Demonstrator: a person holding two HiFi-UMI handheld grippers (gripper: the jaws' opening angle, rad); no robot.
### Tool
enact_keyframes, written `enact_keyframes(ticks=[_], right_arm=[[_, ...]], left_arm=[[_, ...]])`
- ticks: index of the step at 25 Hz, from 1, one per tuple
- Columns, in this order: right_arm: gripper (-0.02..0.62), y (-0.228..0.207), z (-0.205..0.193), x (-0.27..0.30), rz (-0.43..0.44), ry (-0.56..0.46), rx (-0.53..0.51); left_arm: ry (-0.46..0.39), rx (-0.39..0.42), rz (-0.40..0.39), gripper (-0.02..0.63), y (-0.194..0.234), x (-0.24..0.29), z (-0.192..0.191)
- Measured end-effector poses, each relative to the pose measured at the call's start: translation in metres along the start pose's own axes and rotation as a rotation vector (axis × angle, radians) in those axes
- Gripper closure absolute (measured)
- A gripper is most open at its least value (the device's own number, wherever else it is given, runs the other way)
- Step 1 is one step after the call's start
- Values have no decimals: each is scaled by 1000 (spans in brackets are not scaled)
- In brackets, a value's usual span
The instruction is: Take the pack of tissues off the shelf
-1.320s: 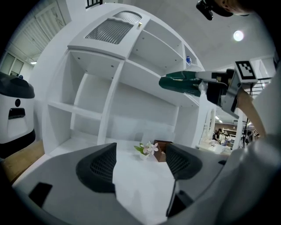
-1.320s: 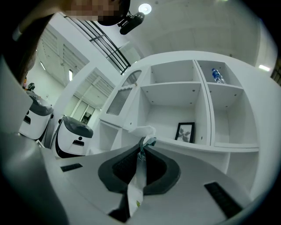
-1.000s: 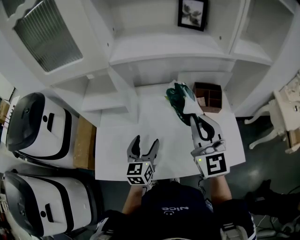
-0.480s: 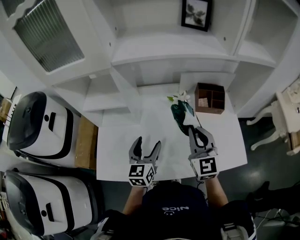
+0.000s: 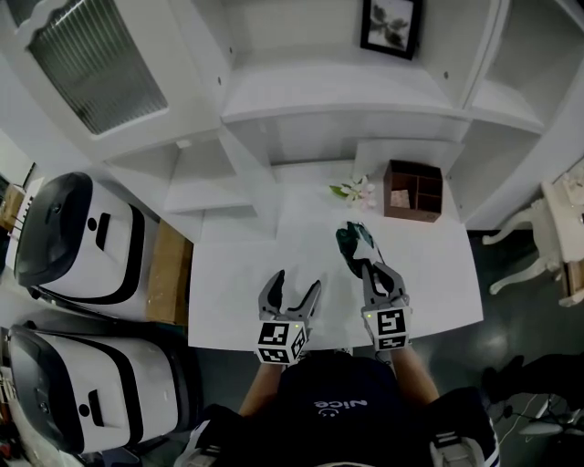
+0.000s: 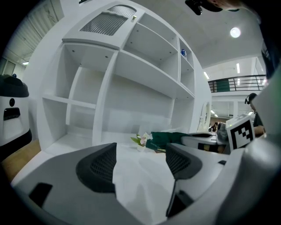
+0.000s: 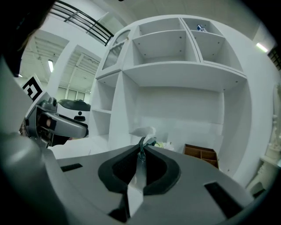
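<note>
The pack of tissues (image 5: 351, 241) is dark green with a white tissue at its top. It is out over the white desk (image 5: 237, 274), in front of the shelf unit (image 5: 310, 100). My right gripper (image 5: 370, 267) is shut on the pack's near edge, and in the right gripper view the thin wrapper (image 7: 141, 151) is pinched between the closed pads with the white tissue (image 7: 143, 131) beyond. My left gripper (image 5: 294, 284) stands open and empty to the left. From the left gripper view (image 6: 140, 160) the pack (image 6: 169, 138) lies ahead to the right.
A small sprig of flowers (image 5: 354, 191) and a brown wooden compartment box (image 5: 412, 191) sit at the desk's back edge. Two white and black machines (image 5: 68, 242) stand on the floor at the left. A framed picture (image 5: 392, 27) stands on an upper shelf.
My right gripper has drawn the green pack away from the shelf and the brown box, toward the person over the desk. The left gripper has stayed almost still and open.
</note>
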State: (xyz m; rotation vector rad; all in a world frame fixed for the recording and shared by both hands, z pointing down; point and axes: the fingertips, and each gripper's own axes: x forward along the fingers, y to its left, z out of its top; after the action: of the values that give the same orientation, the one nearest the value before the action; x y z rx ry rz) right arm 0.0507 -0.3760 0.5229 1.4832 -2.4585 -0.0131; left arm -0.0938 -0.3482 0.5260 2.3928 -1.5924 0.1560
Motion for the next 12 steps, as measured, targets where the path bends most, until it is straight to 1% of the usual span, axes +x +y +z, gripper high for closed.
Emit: enact_keyframes(ticks=[7, 9, 11, 12], right_arm=[[578, -2, 10, 2, -6, -17, -20], [578, -3, 13, 2, -8, -25, -15], [577, -2, 15, 2, -6, -31, -7], [578, -2, 16, 3, -5, -33, -2]], left_arm=[[-11, -6, 27, 275, 12, -1, 4], [-17, -11, 29, 314, 13, -2, 5], [-18, -9, 33, 381, 14, -3, 5], [-14, -8, 39, 429, 15, -3, 4]])
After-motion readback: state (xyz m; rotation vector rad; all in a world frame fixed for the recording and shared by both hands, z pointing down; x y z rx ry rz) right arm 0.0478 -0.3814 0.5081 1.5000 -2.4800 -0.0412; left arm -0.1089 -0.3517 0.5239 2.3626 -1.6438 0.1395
